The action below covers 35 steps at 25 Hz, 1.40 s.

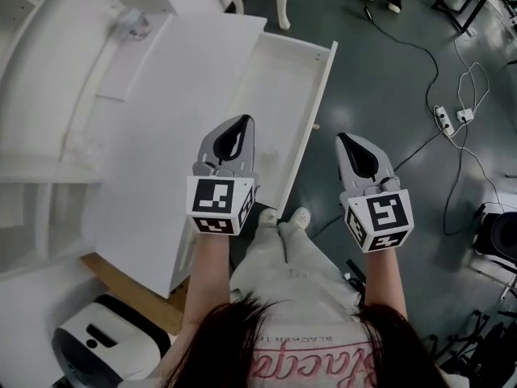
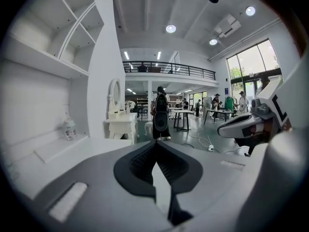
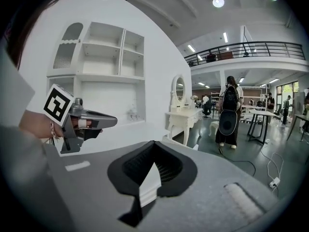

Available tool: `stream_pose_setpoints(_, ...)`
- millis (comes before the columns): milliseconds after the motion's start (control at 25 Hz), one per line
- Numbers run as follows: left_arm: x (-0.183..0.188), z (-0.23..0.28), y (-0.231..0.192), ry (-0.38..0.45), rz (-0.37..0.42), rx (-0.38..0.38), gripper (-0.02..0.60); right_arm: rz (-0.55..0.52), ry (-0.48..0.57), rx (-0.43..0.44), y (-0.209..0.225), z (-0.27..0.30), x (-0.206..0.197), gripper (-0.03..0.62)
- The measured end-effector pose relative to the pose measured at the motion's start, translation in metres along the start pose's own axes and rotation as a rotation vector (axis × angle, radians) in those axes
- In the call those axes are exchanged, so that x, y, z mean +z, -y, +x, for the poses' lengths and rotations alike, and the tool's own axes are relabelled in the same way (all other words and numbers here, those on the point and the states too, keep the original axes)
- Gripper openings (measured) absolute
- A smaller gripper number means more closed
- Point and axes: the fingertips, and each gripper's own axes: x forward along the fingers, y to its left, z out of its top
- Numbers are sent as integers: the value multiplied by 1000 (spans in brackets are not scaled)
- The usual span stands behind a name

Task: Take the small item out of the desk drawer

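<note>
The drawer (image 1: 279, 87) stands pulled out of the white desk (image 1: 153, 144), at upper centre of the head view. A small jar-like item (image 1: 133, 24) sits on the desk's back ledge at upper left, outside the drawer and well apart from both grippers. The left gripper (image 1: 241, 122) hangs at centre, over the desk's edge just beside the drawer, jaws clenched on nothing. The right gripper (image 1: 344, 137) hangs right of centre over the floor (image 1: 388, 95), jaws likewise closed and empty.

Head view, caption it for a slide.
Left gripper and right gripper, both shut and empty, poised by the open drawer of the white desk.
</note>
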Motion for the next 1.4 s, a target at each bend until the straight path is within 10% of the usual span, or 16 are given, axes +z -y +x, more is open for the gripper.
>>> stream_pose_setpoints(920,-138,17,11,-330,-84,-165,15,106,-169,-83,-19,15,-74,2)
stream_pose_setpoints(1400,-184,32,23,-507,-43,-250,227,131,-203,-71,-28,23,-85,2)
